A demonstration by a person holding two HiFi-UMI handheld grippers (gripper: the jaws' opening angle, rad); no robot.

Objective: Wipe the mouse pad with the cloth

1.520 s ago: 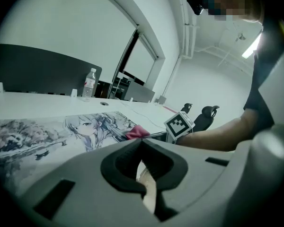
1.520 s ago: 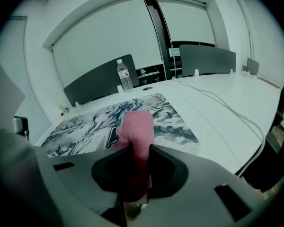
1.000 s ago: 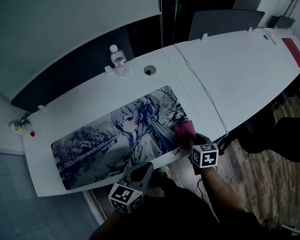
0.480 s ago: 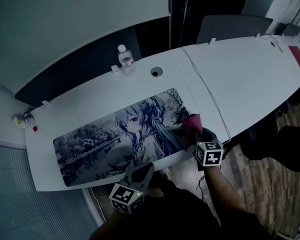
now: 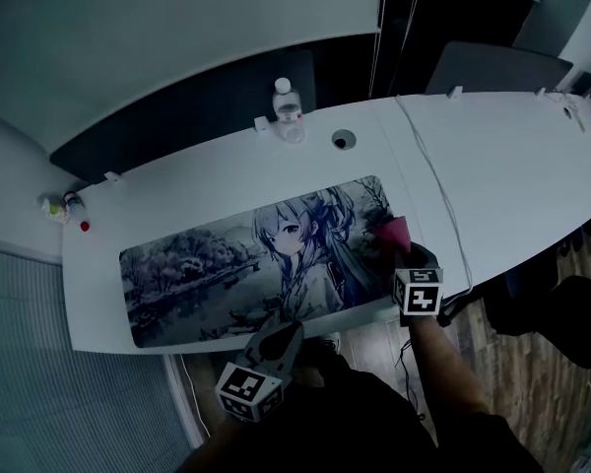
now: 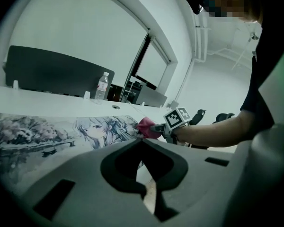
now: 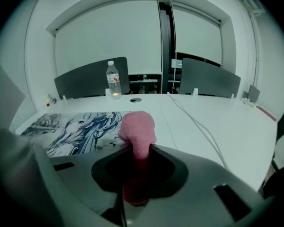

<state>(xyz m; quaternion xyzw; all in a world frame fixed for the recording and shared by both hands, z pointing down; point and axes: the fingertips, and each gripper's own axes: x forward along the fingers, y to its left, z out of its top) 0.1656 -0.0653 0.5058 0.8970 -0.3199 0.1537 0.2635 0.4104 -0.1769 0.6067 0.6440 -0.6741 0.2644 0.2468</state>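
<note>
The long mouse pad (image 5: 227, 269) with an anime girl print lies flat on the white table (image 5: 207, 185). My right gripper (image 5: 402, 252) is shut on a pink cloth (image 5: 394, 235), which rests at the pad's right edge. In the right gripper view the cloth (image 7: 137, 131) bulges out ahead of the jaws, with the pad (image 7: 71, 129) to its left. My left gripper (image 5: 284, 331) hangs off the table's front edge, shut and holding nothing. From the left gripper view I look over the pad (image 6: 47, 131) towards the cloth (image 6: 146, 126).
A water bottle (image 5: 288, 108) stands at the table's far edge, near a round cable hole (image 5: 344, 141). A white cable (image 5: 438, 200) runs across the table right of the pad. Small items (image 5: 64, 207) sit at the far left corner. A chair (image 5: 483, 67) stands behind.
The head view has shifted, so everything sits further right in the frame. The right gripper has slid the cloth a little along the pad's right edge, away from the front. The left gripper stays put.
</note>
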